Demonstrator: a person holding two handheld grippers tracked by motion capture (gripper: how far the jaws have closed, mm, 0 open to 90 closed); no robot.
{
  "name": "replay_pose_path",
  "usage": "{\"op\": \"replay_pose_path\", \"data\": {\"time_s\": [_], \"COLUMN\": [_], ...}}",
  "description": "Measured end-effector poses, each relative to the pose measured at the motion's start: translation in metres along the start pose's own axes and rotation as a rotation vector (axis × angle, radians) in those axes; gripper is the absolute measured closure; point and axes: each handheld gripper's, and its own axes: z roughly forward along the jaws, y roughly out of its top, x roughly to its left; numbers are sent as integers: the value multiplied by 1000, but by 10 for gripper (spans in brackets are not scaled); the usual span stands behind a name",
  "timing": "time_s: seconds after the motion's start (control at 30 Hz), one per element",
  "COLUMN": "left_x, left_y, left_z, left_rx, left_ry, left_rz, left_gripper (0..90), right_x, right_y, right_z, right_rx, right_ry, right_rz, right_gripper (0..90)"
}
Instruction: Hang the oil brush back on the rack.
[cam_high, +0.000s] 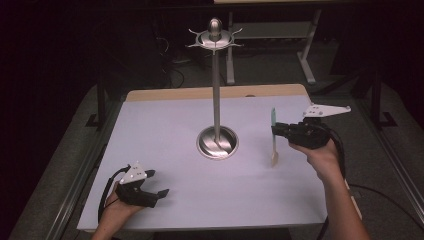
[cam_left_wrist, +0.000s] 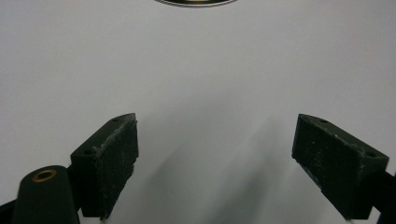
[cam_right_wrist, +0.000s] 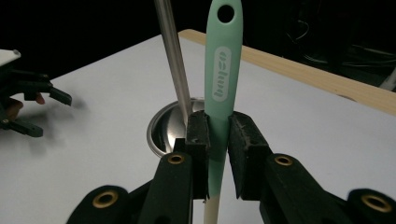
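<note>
A mint-green handled utensil (cam_high: 273, 119) with a cream lower end stands upright above the white table (cam_high: 165, 125), right of the metal stand. My right gripper (cam_high: 276, 131) is shut on its handle; in the right gripper view the pads (cam_right_wrist: 198, 135) press the green handle (cam_right_wrist: 223, 70) from both sides, hanging hole on top. The stand has a round base (cam_high: 217, 142), a tall pole (cam_high: 216, 90) and a hooked top (cam_high: 215, 37). My left gripper (cam_high: 157, 183) rests open at the table's front left, with nothing between its jaws (cam_left_wrist: 217, 123).
The table's wooden far edge (cam_high: 215, 93) runs behind the stand. Dark floor, table legs and cables lie beyond it. The stand's pole (cam_right_wrist: 173, 56) and base (cam_right_wrist: 163, 128) rise just behind the held utensil. The other hand's gripper (cam_right_wrist: 50, 115) sits at far left.
</note>
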Motion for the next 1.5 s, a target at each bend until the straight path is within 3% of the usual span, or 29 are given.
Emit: {"op": "replay_pose_path", "data": {"time_s": [0.5, 0.93, 1.5], "left_x": [0, -1, 0], "left_y": [0, 1, 0], "left_z": [-1, 0, 0], "left_rx": [-3, -5, -2], "left_ry": [-2, -5, -11], "left_rz": [2, 2, -3], "left_gripper": [142, 142, 142], "right_x": [11, 20, 30], "right_y": [38, 70, 122], "right_z": [-8, -10, -7], "right_rx": [-32, -89, -131], "right_ry": [5, 54, 71], "right_rz": [-53, -79, -136], "right_gripper": [782, 782, 782]}}
